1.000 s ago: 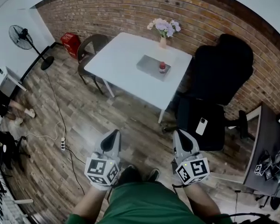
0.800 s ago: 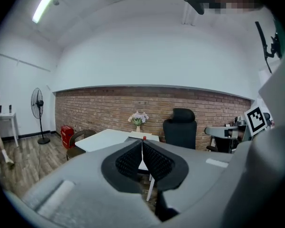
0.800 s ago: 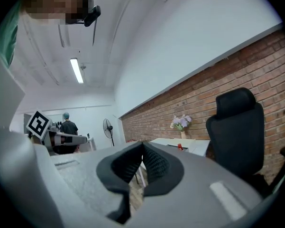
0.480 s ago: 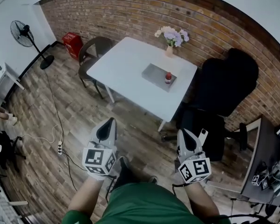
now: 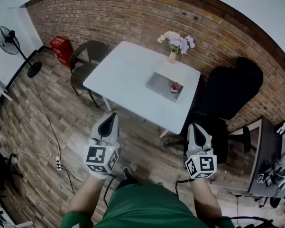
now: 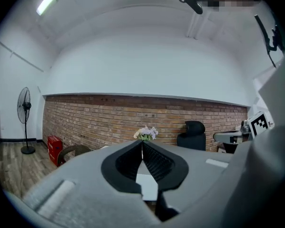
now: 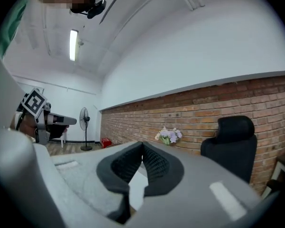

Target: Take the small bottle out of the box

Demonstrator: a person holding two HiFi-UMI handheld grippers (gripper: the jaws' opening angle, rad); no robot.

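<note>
- Nearest: a green-shirted torso (image 5: pixel 142 208) at the bottom of the head view, with both forearms reaching forward.
- The grey left claw (image 5: pixel 112 114) carries its marker cube at the wrist and is clenched. In the left gripper view its black ribbed pads (image 6: pixel 154 161) meet at the tip, with nothing between them.
- The grey right claw (image 5: pixel 193 126) is clenched too. The right gripper view shows its pads (image 7: pixel 154 165) pressed together and empty.
- Both claws hang over the brown wood-plank floor (image 5: pixel 52 118), well short of the table and pointing towards it. They are apart from each other and touch nothing.
- A thin cable with a white power strip (image 5: pixel 57 163) lies on the floor to the left.
- Next out is the white rectangular worktop (image 5: pixel 123 75) on pale legs.
- A flat grey box (image 5: pixel 159 82) lies on the right half of the worktop.
- The small bottle (image 5: pixel 175 87) (red top, pale body, too small for more) stands upright at the right end of the box.
- A pale vase of lilac and white flowers (image 5: pixel 176 42) stands on the worktop's far edge, near the box.
- A brown round-backed chair (image 5: pixel 87 56) is tucked against the worktop's left side, and a black high-backed office chair (image 5: pixel 227 91) stands at its right.
- A dark desk (image 5: pixel 261 151) with small gear on it sits at the right edge.
- Farthest is the red brick wall (image 5: pixel 133 18), with a red crate (image 5: pixel 60 49) at its foot and a black standing fan (image 5: pixel 8 36) in the left corner.
</note>
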